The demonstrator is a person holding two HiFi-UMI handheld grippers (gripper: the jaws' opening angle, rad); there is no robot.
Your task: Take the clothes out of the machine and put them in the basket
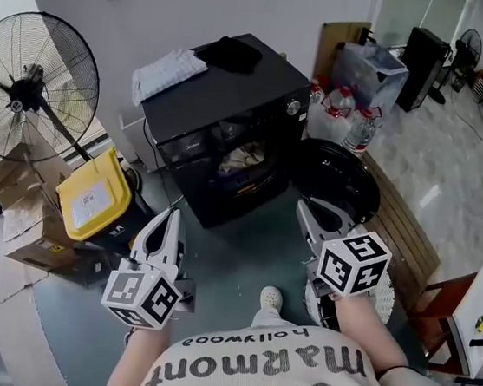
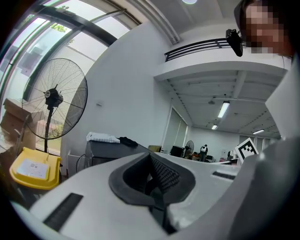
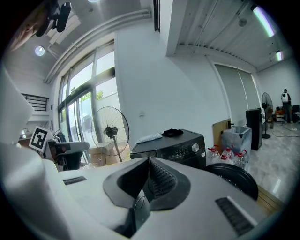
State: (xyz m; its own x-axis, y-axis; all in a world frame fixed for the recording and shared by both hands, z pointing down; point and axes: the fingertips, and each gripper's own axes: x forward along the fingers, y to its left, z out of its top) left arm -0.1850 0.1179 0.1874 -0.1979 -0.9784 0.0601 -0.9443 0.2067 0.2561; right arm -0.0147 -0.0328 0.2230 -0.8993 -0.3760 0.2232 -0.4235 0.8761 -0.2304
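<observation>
Both tools are held out towards the black front-loading washing machine (image 1: 234, 113), and neither carries anything: the left gripper (image 1: 167, 219) has its jaws pressed together on nothing, and so has the right gripper (image 1: 307, 208). The pale crumpled clothes (image 1: 246, 159) lie inside the drum, none taken out yet.

The round black door (image 1: 341, 181) hangs open at the machine's right front corner, in the right gripper's line, so a straight reach could knock against its rim. Shut jaws would only shove the laundry deeper (they need to part before going in).

What looks like a white perforated basket (image 1: 384, 298) stands on the floor at the person's right, mostly hidden under that hand and well apart from the drum. A loosely pinched garment could trail over the door and drop on the grey floor (image 1: 234, 257) on the way across. The folded white towel (image 1: 169, 72) and black cloth (image 1: 232, 53) near the back edge of the machine's top might be mistaken for the load.
</observation>
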